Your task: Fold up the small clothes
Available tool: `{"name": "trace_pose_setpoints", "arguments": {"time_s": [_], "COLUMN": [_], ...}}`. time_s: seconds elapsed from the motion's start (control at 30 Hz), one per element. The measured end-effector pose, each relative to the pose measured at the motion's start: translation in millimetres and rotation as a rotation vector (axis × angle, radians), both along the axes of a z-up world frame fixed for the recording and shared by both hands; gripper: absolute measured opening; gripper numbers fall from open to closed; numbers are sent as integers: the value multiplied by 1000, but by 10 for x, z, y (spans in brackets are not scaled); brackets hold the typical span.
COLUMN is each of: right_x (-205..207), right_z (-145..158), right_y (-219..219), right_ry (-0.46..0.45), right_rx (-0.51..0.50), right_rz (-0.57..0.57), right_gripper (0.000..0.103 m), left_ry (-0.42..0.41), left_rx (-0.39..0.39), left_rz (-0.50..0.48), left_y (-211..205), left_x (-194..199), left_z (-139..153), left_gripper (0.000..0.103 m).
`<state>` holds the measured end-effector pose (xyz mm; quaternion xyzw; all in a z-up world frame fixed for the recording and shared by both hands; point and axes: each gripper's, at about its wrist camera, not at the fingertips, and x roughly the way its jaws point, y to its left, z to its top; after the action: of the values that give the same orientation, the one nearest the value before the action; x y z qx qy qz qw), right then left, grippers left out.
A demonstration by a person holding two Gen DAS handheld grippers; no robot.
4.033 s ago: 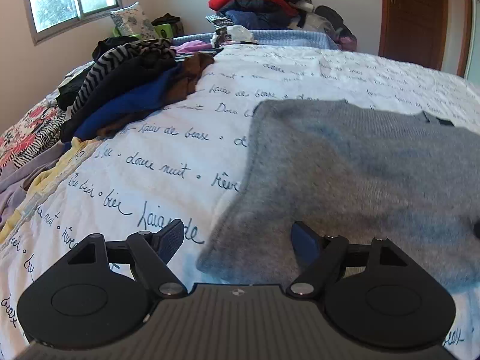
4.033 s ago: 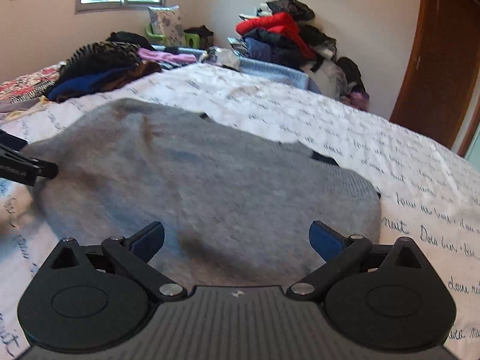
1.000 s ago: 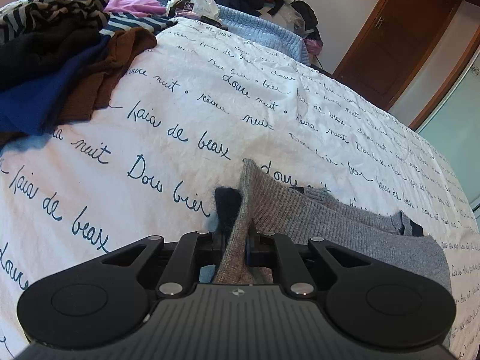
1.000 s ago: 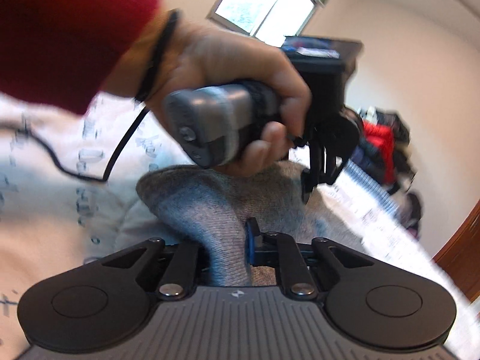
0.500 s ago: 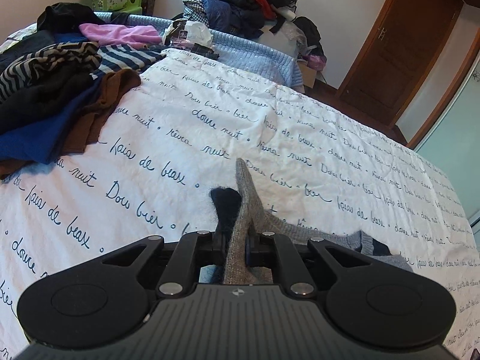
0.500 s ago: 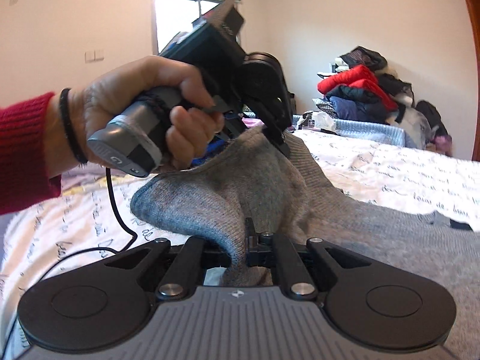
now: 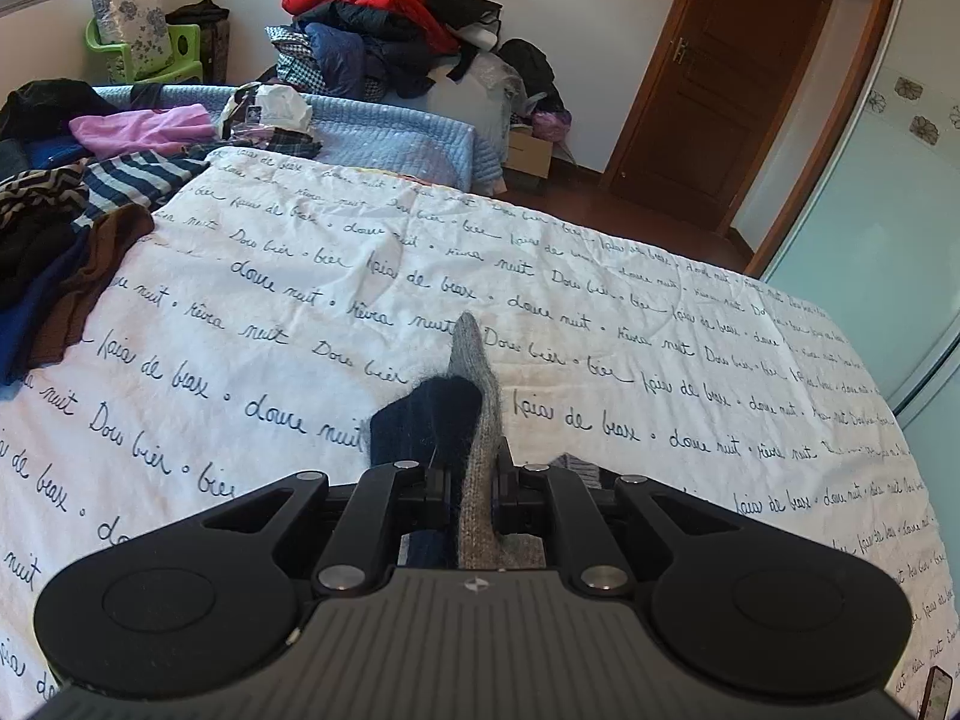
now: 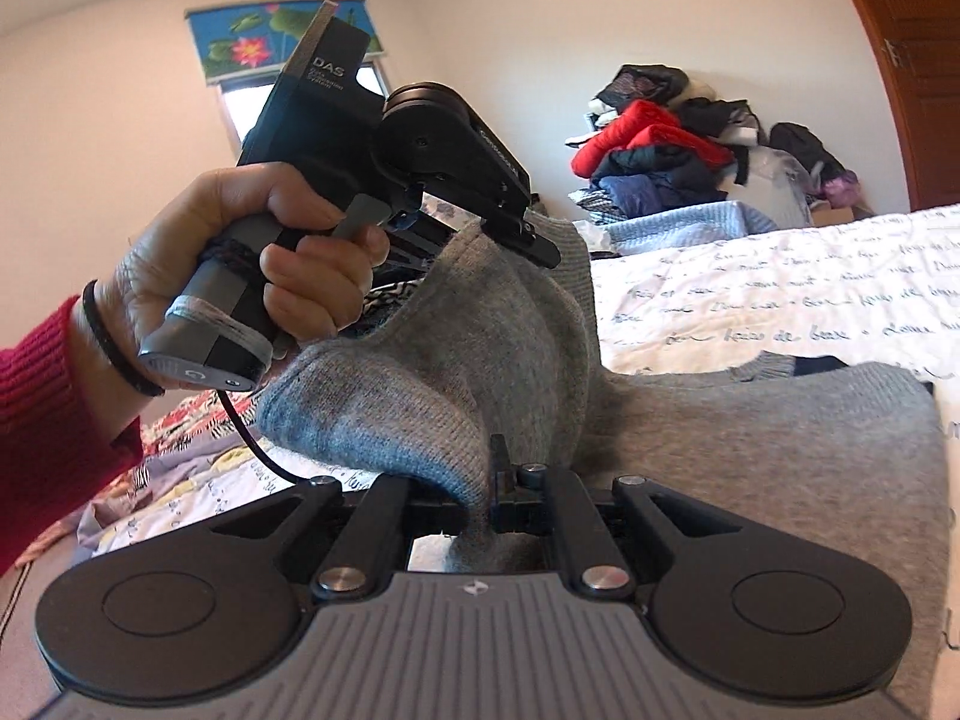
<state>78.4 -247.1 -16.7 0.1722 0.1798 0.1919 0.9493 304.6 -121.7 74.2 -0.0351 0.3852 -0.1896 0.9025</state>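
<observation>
While both hold the grey sweater (image 8: 750, 438) above the bed (image 7: 600, 324), my left gripper (image 7: 471, 480) and right gripper (image 8: 480, 492) are each clamped tight on a lifted fold.

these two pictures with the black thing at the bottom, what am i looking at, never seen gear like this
No robot here: a person holds a hand-held two-finger gripper in each hand, each with a wide-angle camera looking along its fingers. The black shape at the bottom of each picture is that gripper's own body.

One picture is from the left gripper, the other from the right gripper. In the right one you also see the person's left hand holding the left tool.

Both are shut on a grey sweater, one edge lifted off a bed with a white script-printed cover. Piles of other clothes lie at the bed's far side.
</observation>
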Motion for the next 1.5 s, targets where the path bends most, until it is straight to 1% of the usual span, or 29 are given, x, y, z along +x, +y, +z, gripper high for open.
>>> {"name": "trace_pose_setpoints", "arguments": {"time_s": [0.23, 0.5, 0.63, 0.83, 0.97, 1.07, 1.17, 1.23, 1.33, 1.43, 1.5], "right_x": [-171, -332, -385, -455, -495, -525, -537, -547, -571, -602, -620], "right_z": [-88, -240, -321, -466, -534, -564, -596, -616, -638, -647, -637], "right_y": [-257, -567, -687, -857, -919, -959, -996, -1011, -1029, -1035, -1038], "right_ry": [34, 81, 105, 166, 206, 232, 260, 282, 307, 327, 340], "right_rx": [49, 108, 131, 205, 234, 249, 262, 260, 245, 228, 221], "right_rz": [-48, -90, -110, -119, -122, -129, -133, -140, -150, -156, -157], "right_gripper": [6, 6, 6, 6, 7, 7, 8, 8, 9, 10, 10], "left_ry": [11, 37, 26, 53, 79, 79, 89, 103, 115, 88, 71], "left_rx": [28, 81, 128, 162, 172, 184, 173, 147, 102, 99, 100], "left_rz": [-76, -146, -181, -211, -218, -230, -238, -253, -287, -309, -316], "left_y": [-496, -1058, -1320, -1589, -1698, -1778, -1844, -1869, -1920, -1954, -1941], "left_x": [-141, -249, -352, -410, -426, -449, -473, -480, -529, -610, -648], "left_z": [-107, -334, -460, -689, -813, -864, -882, -873, -842, -798, -774], "left_gripper": [12, 12, 12, 12, 12, 14, 15, 18, 18, 23, 29]}}
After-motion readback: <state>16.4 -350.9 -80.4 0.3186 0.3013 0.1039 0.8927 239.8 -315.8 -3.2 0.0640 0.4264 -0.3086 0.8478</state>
